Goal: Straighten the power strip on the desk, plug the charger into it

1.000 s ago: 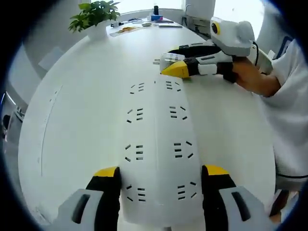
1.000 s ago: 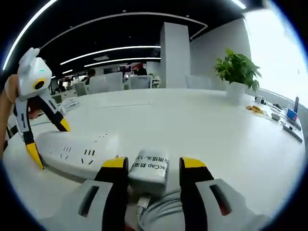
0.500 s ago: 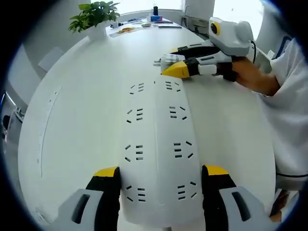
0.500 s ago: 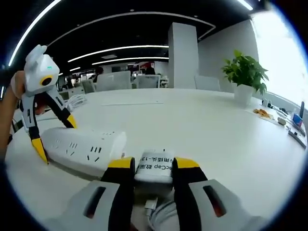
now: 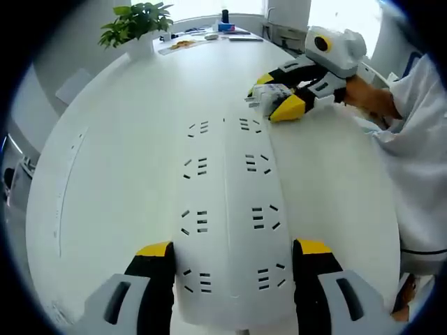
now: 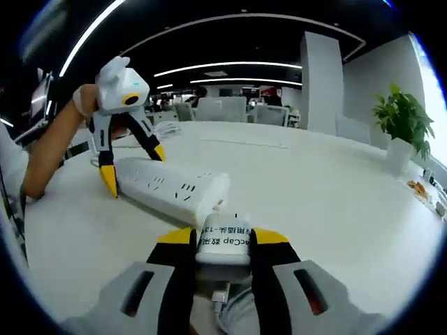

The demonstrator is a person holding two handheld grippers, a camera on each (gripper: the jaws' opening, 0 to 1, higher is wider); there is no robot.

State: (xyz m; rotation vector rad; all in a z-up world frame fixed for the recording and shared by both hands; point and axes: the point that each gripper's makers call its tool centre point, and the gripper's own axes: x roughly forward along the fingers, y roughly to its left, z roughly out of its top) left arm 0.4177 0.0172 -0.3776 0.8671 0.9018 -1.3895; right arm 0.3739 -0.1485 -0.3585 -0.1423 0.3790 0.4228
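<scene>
A long white power strip (image 5: 227, 209) lies flat on the white desk (image 5: 119, 153), running away from me. My left gripper (image 5: 232, 248) clamps its near end, one yellow-tipped jaw on each long side. In the right gripper view the left gripper (image 6: 135, 170) stands upright over the strip (image 6: 171, 187) with a hand on it. My right gripper (image 6: 222, 237) is shut on a white charger (image 6: 223, 236) with printed text. It hovers just short of the strip's free end. In the left gripper view the right gripper (image 5: 277, 94) holds the charger (image 5: 267, 95) beside the strip's far end sockets.
A potted plant (image 5: 136, 24) and small items (image 5: 185, 42) sit at the desk's far edge. A person's white sleeve (image 5: 419, 146) is on the right. The charger's cable (image 6: 234, 314) trails back under the right gripper. Office chairs (image 6: 223, 112) stand beyond the desk.
The right gripper has swung round with the charger, which now faces the strip's end from closer in. The left gripper and the strip have stayed put.
</scene>
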